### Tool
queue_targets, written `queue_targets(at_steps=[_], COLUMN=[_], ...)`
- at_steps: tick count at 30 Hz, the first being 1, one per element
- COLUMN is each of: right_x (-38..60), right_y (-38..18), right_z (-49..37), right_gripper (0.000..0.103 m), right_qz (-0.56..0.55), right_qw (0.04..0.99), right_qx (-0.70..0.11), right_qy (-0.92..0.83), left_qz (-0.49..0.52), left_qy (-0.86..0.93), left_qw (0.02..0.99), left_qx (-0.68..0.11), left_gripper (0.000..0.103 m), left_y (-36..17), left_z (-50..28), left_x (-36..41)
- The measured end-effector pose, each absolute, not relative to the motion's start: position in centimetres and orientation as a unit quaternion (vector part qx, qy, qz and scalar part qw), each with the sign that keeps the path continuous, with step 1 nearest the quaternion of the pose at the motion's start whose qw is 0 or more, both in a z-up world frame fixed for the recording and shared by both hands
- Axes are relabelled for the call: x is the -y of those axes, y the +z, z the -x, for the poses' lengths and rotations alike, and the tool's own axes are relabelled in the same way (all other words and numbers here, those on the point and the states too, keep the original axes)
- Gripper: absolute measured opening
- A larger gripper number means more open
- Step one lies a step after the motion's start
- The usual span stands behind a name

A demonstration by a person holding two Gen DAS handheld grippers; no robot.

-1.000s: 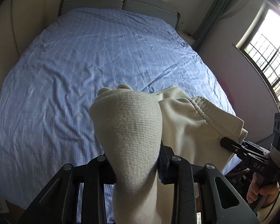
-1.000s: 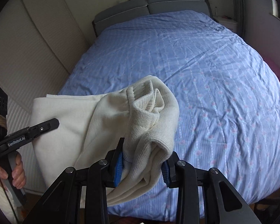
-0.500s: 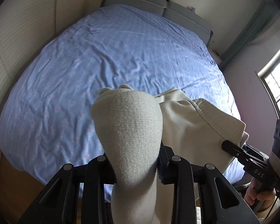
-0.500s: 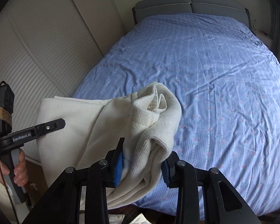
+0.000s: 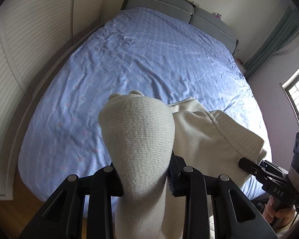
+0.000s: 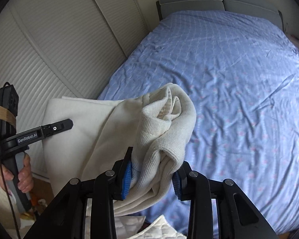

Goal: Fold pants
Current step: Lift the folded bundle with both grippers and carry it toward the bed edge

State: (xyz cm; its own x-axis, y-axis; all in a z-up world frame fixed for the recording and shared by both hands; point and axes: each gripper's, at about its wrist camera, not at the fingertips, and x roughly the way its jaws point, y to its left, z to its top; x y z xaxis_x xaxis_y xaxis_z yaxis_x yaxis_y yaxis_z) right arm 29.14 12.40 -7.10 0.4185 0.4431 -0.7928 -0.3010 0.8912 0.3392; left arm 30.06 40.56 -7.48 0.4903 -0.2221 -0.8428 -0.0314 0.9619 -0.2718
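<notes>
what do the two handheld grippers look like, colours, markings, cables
Both are black plastic with silver bolts and blue ribbed pads. The left gripper reads "GenRobot.AI" in white, has a grey grip, a tan band around its boxy top and a thin black cable hanging down. The right gripper shows "DAS" lettering and a pale wrap under its boxy top.

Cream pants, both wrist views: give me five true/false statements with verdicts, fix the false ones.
1. The left hand-held gripper is shut on a ribbed part of the cream pants. True.
2. The right hand-held gripper hangs open, with nothing between its fingers. False: it is shut on a bunched ribbed part of the pants.
3. The pants lie spread flat on the blue bedspread. False: they are held up between the two grippers, in front of the bed.
4. The bed has a grey headboard. True.
5. A pillow lies on the bedspread. False: nothing but the wrinkled cover shows there.
</notes>
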Motion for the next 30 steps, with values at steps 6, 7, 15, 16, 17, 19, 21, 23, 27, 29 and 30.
queue_targets(at_steps=[6, 7, 15, 16, 17, 19, 21, 23, 27, 29, 30], right_x=[-18.8, -19.6, -26.1, -26.7, -27.3, -28.4, -29.1, -29.4, -29.6, -29.5, -29.5], right_y=[-9.0, -9.4, -13.9, -14.6, -15.4, -17.1, -19.0, -20.6, -23.7, -25.1, -25.7], right_z=[-32.5, -33.3, -40.8, -41.8, -42.7, -44.5, -46.0, -47.1, -48.2, -48.5, -48.4], right_gripper=[0.035, 0.035, 0.035, 0.035, 0.035, 0.035, 0.035, 0.035, 0.035, 0.035, 0.035], right_qz=[-0.075, -0.078, -0.083, -0.083, -0.081, -0.085, -0.094, -0.101, -0.116, -0.123, -0.126], right_qw=[0.839, 0.838, 0.823, 0.822, 0.82, 0.812, 0.804, 0.8, 0.788, 0.778, 0.773], right_qx=[-0.496, -0.497, -0.534, -0.537, -0.543, -0.556, -0.568, -0.574, -0.589, -0.601, -0.607], right_qy=[0.212, 0.21, 0.173, 0.169, 0.164, 0.156, 0.148, 0.143, 0.135, 0.132, 0.132], left_qz=[0.095, 0.09, 0.028, 0.013, 0.002, -0.009, -0.019, -0.023, -0.017, -0.013, -0.01], left_qy=[-0.09, -0.095, -0.118, -0.119, -0.119, -0.118, -0.117, -0.111, -0.096, -0.085, -0.079], left_qw=[0.841, 0.839, 0.824, 0.823, 0.822, 0.818, 0.815, 0.808, 0.789, 0.78, 0.776], left_qx=[-0.524, -0.528, -0.554, -0.555, -0.557, -0.563, -0.568, -0.578, -0.607, -0.62, -0.625], left_gripper=[0.031, 0.031, 0.031, 0.031, 0.031, 0.031, 0.031, 0.031, 0.032, 0.033, 0.034], left_y=[-9.2, -9.5, -13.5, -14.2, -15.0, -16.4, -18.0, -19.9, -23.6, -25.6, -26.4], left_z=[-36.6, -38.0, -49.9, -51.2, -52.6, -55.0, -57.0, -58.6, -60.7, -61.0, -61.1], left_x=[-47.1, -48.2, -52.4, -52.6, -52.7, -53.0, -53.6, -54.3, -55.9, -56.8, -57.2])
